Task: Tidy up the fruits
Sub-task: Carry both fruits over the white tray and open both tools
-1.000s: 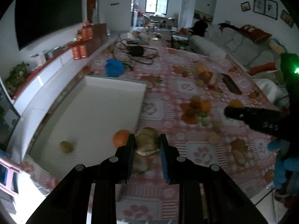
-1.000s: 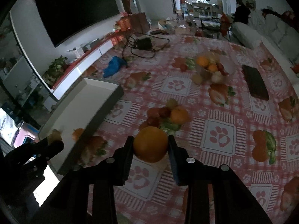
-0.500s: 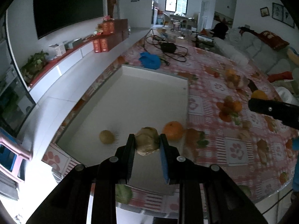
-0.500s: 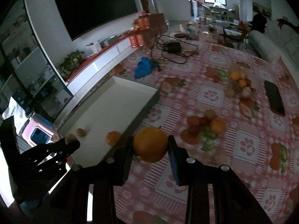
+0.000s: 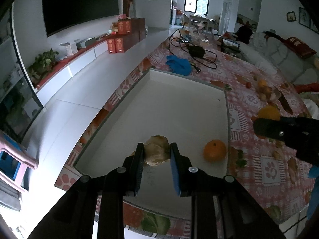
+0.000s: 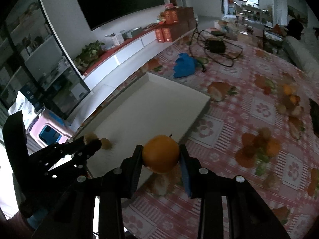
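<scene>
My left gripper (image 5: 156,151) is shut on a lumpy beige fruit (image 5: 156,146) and hangs over the near end of the white tray (image 5: 187,76). One orange (image 5: 215,153) lies in the tray to its right. A small brown fruit (image 6: 106,143) lies there too, just beyond the left gripper (image 6: 92,142) in the right wrist view. My right gripper (image 6: 161,156) is shut on a large orange (image 6: 159,150) above the tray's (image 6: 175,84) near right corner. In the left wrist view the right gripper (image 5: 259,127) enters from the right with that orange (image 5: 268,113).
On the paw-print tablecloth (image 6: 259,107), a loose fruit pile (image 6: 259,147) and a bowl of fruit (image 6: 289,97) sit right of the tray. Behind it lie a blue cloth (image 6: 184,65) and a black charger with cables (image 6: 216,44). The table's left edge drops to white floor (image 5: 79,91).
Both grippers have carried their fruit leftward. The left one went from the tray's right edge to over its inside. The right one went from over the tablecloth to the tray's corner.
</scene>
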A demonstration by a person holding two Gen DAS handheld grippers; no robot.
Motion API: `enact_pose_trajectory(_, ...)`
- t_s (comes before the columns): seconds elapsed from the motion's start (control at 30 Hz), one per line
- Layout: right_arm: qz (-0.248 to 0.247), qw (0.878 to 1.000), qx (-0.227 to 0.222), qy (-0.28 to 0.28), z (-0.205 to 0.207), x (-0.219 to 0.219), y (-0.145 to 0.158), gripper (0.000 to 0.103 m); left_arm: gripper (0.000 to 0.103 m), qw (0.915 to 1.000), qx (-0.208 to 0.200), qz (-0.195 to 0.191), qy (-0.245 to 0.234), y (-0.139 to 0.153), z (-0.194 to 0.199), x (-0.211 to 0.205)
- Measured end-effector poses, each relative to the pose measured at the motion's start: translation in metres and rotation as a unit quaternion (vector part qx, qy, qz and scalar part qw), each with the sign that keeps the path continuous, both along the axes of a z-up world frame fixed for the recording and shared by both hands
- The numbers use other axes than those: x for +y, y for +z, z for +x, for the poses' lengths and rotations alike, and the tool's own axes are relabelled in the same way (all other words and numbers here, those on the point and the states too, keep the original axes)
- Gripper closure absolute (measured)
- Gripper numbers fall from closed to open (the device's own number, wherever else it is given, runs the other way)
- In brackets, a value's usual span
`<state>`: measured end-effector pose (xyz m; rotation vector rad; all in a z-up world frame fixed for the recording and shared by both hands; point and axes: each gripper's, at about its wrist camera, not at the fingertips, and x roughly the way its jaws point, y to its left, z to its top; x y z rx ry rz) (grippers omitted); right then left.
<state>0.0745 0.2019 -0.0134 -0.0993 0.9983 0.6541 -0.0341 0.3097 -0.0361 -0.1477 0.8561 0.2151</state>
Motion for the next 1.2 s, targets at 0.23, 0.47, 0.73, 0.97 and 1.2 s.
enact_pose_trajectory(0.23,-0.003,1.0,0.014,0.009,0.009,0.026,-0.016,0.066,0.075,1.0,0.005,-0.001,-0.002,-0.006,0.011,0.004)
enact_pose_trajectory(0.47,-0.014,1.0,0.024,0.013,0.019,0.039,-0.032,0.066,0.075,0.9999,0.015,-0.004,0.002,-0.014,0.018,0.01)
enact_pose_trajectory(0.73,-0.029,0.999,0.03,0.024,0.022,0.051,-0.047,0.066,0.075,0.9998,0.022,-0.002,0.001,-0.02,0.024,0.012)
enact_pose_trajectory(0.97,-0.036,0.998,0.035,0.026,0.026,0.057,-0.056,0.066,0.075,0.9996,0.028,0.0,0.008,-0.025,0.028,0.013)
enact_pose_trajectory(1.2,-0.048,0.998,0.016,0.042,0.019,0.063,-0.052,0.052,0.054,0.9991,0.034,0.005,0.026,-0.03,0.028,0.018)
